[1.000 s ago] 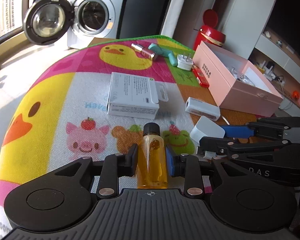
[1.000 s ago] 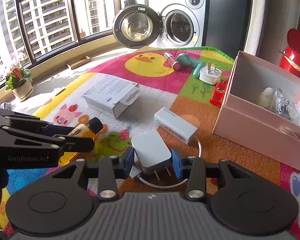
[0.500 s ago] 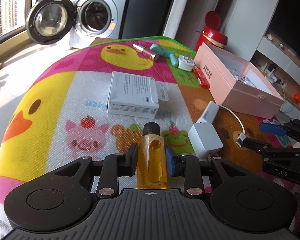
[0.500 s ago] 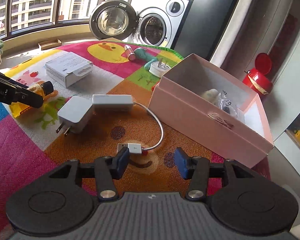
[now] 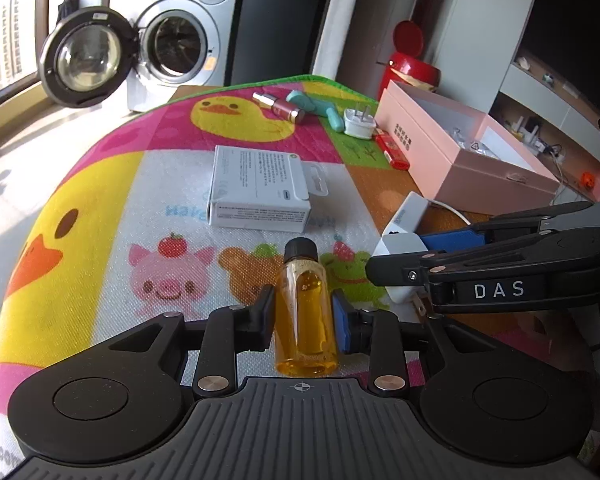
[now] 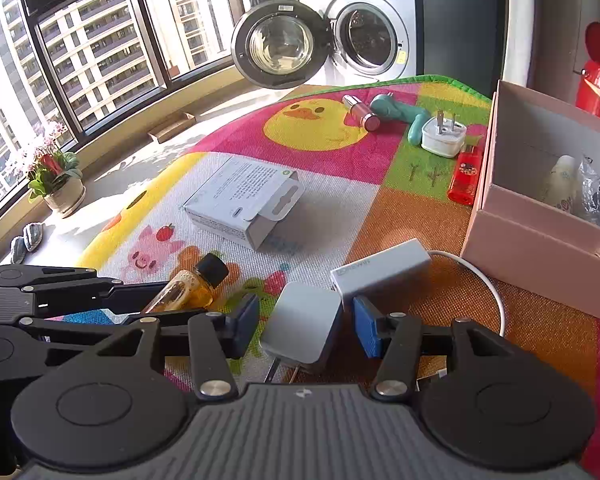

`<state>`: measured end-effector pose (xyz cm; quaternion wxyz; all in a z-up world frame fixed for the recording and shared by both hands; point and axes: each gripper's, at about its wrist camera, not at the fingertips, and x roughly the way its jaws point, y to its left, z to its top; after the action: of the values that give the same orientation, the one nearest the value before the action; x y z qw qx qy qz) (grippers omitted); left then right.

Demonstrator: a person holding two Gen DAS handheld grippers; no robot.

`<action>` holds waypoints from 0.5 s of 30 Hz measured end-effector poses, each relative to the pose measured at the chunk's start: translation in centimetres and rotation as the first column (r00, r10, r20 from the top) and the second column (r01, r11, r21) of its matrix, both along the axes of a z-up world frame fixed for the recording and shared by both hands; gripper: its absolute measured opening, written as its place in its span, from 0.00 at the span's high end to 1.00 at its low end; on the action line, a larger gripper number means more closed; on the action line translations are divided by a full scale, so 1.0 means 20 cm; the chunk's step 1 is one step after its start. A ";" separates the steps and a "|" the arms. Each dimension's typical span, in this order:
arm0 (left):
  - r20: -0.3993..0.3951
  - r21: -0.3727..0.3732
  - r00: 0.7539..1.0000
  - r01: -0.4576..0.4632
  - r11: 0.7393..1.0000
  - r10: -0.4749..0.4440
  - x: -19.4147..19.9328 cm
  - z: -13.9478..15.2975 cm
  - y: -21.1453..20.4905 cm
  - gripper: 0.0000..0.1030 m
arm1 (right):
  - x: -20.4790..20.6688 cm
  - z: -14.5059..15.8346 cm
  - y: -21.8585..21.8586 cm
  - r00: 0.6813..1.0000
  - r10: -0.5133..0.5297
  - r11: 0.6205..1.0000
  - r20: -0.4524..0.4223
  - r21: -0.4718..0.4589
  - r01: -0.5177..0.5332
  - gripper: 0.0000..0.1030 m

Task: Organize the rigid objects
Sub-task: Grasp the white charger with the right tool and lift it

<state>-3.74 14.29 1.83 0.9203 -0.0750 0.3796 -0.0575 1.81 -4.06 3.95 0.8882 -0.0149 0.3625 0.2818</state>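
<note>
Two grips to mind. Held amber bottle (image 5: 300,280) clamped in left gripper (image 5: 304,308), low over play mat (image 5: 100,200). Had right gripper (image 6: 306,314) with jaws just opening, fingers apart, touching nothing, white charger (image 6: 300,332) lying on the mat between them. Needed pads squared on charger's flat sides, clear of prongs and cable block (image 6: 380,270), before closing. Counted one bottle, one further plug (image 6: 444,140), one carton (image 6: 236,196), one lighter (image 6: 466,178), one pink box (image 6: 540,248).
</note>
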 end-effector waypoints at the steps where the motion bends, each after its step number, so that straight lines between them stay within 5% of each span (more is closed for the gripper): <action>1: 0.004 0.001 1.000 0.000 1.000 0.000 0.00 0.00 0.00 0.68 | -0.01 0.00 0.01 1.000 0.004 1.000 0.004 -0.021 -0.004 0.58; 3: 0.011 -0.005 1.000 -0.012 1.000 0.012 -0.01 0.00 0.00 0.68 | -0.06 0.00 0.02 0.999 0.025 0.997 0.031 -0.068 -0.023 0.68; 6: 0.021 -0.034 1.000 -0.011 0.999 0.012 -0.02 0.00 -0.02 0.68 | -0.13 0.00 -0.07 0.999 0.023 0.997 0.028 -0.078 -0.021 0.69; 11: 0.033 -0.062 0.988 0.152 0.986 -0.150 -0.05 0.01 -0.16 0.69 | -0.24 0.03 -0.33 0.998 -0.059 0.996 0.013 -0.073 0.060 0.69; 15: 0.020 -0.108 0.951 0.308 0.945 -0.308 -0.08 0.03 -0.33 0.69 | -0.37 0.12 -0.59 0.985 -0.162 0.984 0.062 -0.059 0.166 0.69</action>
<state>-5.40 7.68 2.45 0.8949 -0.0653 0.3818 -0.2215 -5.55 -15.85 6.29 0.9174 -0.0216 0.3460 0.1955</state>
